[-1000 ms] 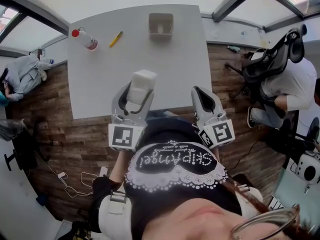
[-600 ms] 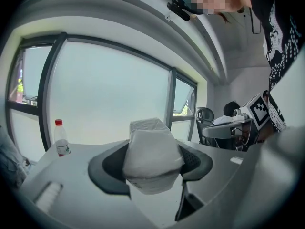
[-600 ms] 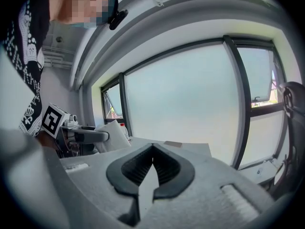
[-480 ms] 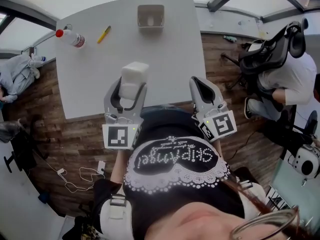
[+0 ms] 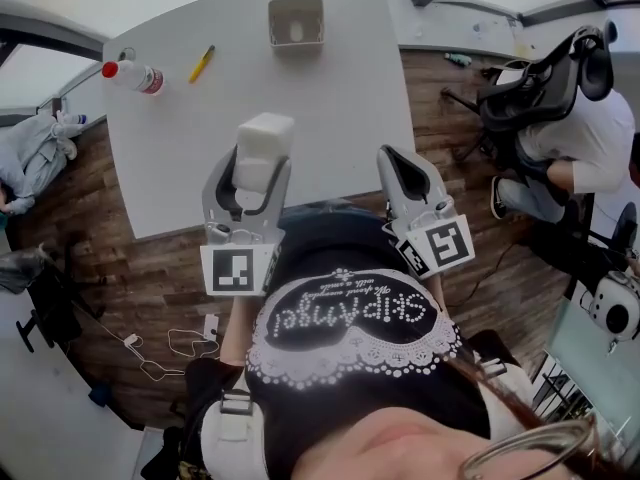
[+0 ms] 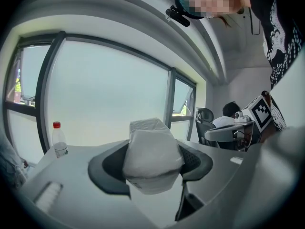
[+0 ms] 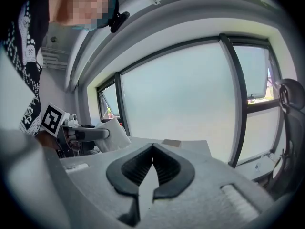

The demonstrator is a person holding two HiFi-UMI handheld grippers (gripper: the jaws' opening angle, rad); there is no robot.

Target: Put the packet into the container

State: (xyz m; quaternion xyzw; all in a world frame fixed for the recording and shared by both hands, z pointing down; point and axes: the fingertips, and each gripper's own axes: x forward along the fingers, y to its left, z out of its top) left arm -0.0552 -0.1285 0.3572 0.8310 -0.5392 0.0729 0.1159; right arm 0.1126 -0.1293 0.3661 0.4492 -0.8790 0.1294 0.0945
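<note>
Above the table point(image 5: 340, 88), left hand-held gripper point(image 5: 262, 165) clamps the packet point(image 5: 266, 136).

We take the container point(image 5: 296, 20) as our mark; it stands on the table point(image 5: 340, 108) at the far edge. Left of it lies a pen point(image 5: 202, 63), and further left stands a bottle point(image 5: 130, 75). Nearer to us than the container, the packet point(image 5: 264, 146) sits between the left gripper's point(image 5: 252, 173) jaws. The right gripper point(image 5: 392, 163) is to its right, over the table's near edge. Well right of the container, off the table, a person point(image 5: 585, 153) sits.
</note>
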